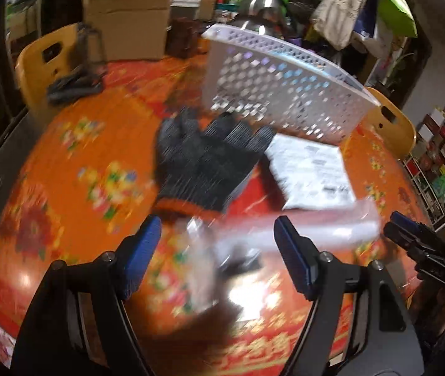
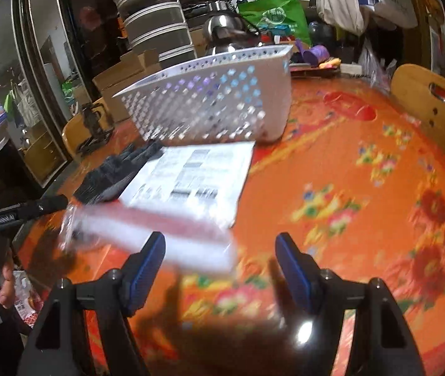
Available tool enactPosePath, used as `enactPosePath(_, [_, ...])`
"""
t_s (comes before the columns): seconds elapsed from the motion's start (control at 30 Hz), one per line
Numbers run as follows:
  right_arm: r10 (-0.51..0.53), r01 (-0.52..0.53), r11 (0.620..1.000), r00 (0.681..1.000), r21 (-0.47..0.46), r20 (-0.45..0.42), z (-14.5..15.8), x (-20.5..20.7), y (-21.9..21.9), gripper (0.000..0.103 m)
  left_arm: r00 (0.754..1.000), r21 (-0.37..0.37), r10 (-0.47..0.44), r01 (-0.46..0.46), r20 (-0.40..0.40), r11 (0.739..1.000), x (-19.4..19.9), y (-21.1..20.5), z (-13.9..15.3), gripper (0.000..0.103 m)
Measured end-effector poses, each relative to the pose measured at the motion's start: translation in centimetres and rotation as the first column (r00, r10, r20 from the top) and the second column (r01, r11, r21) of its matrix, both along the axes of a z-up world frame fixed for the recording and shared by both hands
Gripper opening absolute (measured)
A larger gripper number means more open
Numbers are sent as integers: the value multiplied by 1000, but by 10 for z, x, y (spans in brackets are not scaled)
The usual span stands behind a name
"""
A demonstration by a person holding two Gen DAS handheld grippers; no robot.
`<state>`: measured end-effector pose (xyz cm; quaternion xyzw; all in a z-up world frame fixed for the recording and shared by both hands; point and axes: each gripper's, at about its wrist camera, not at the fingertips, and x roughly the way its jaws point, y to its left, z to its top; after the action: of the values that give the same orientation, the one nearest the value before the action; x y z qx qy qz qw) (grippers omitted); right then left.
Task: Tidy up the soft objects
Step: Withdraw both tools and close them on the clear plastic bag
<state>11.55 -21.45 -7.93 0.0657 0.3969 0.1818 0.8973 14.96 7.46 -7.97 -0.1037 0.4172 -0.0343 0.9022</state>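
Note:
A dark knit glove with an orange cuff lies on the orange flowered table, just ahead of my open left gripper. A white printed packet lies right of the glove, in front of a white perforated basket. A blurred clear plastic bag lies across the table between my two grippers; it also shows in the right wrist view, beside my open right gripper. The glove, packet and basket show there too. The right gripper also appears at the left view's right edge.
A dark cloth bundle lies at the table's far left by a wooden chair. Another chair stands at the right. Cardboard boxes, a steel kettle and bags crowd behind the table.

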Motion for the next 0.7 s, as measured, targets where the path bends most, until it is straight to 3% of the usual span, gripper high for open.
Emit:
enactPosePath(0.17, [13, -13, 1000, 1000, -15, 6, -7, -10, 13, 72, 999, -47, 27, -29, -33, 998, -30, 20, -31, 72])
enactPosePath(0.3, [24, -24, 999, 1000, -34, -19, -15, -5, 20, 72, 999, -42, 21, -22, -31, 999, -37, 19, -44, 72])
enactPosePath(0.63, [62, -67, 987, 997, -143, -38, -16, 9, 36, 70, 999, 30, -47, 47, 2, 998, -25, -10, -45, 72])
enactPosePath(0.7, [62, -67, 984, 998, -164, -31, -17, 9, 36, 64, 998, 42, -57, 56, 8, 998, -23, -15, -45, 64])
